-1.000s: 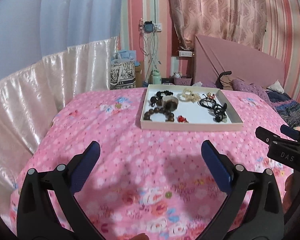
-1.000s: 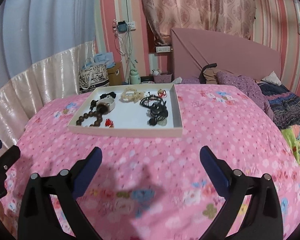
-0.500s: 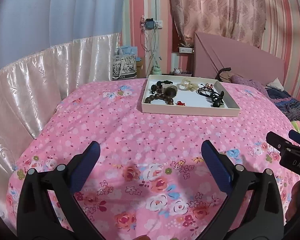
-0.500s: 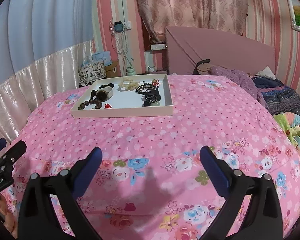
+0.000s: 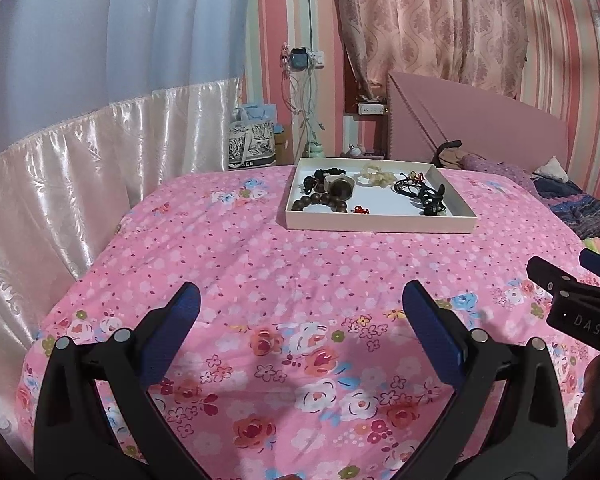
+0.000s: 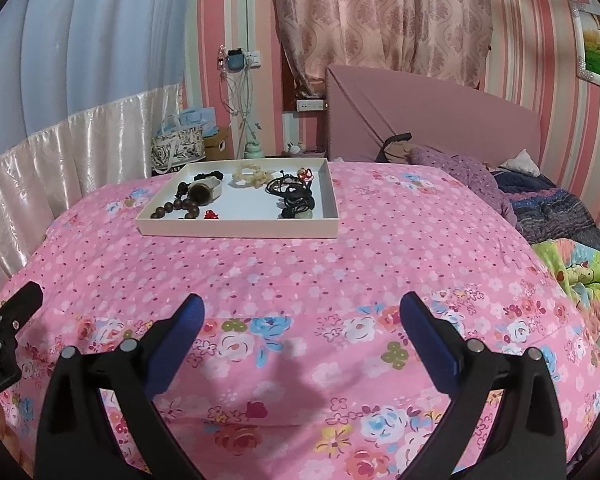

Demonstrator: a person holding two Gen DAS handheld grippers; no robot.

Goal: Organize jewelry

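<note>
My left gripper (image 5: 300, 312) hangs over the near end of the bed with its blue-padded fingers (image 5: 178, 320) spread wide and nothing between them. My right gripper (image 6: 300, 312) is the same: fingers far apart, holding nothing, above the floral part of the pink bedspread (image 6: 340, 264). Each tool shows at the edge of the other's view, so I have them side by side and apart from one another.

Farther out on the bedspread, well clear of both tools, sits the shallow white tray (image 5: 380, 224) with the jewelry in it. In its left part I see a brown wooden bead bracelet (image 5: 320, 202) touching a round dark piece with a pale band (image 5: 340, 188). Just beside the beads lies a small red charm (image 5: 361, 210). Toward the tray's far side there is a pale cream bead bracelet (image 5: 376, 176), and in the right part a tangle of black cords (image 5: 422, 196).

Beyond the bed stand a pink headboard (image 5: 480, 120), a patterned curtain (image 5: 432, 20) and a printed tote bag (image 5: 252, 146) on the floor.
</note>
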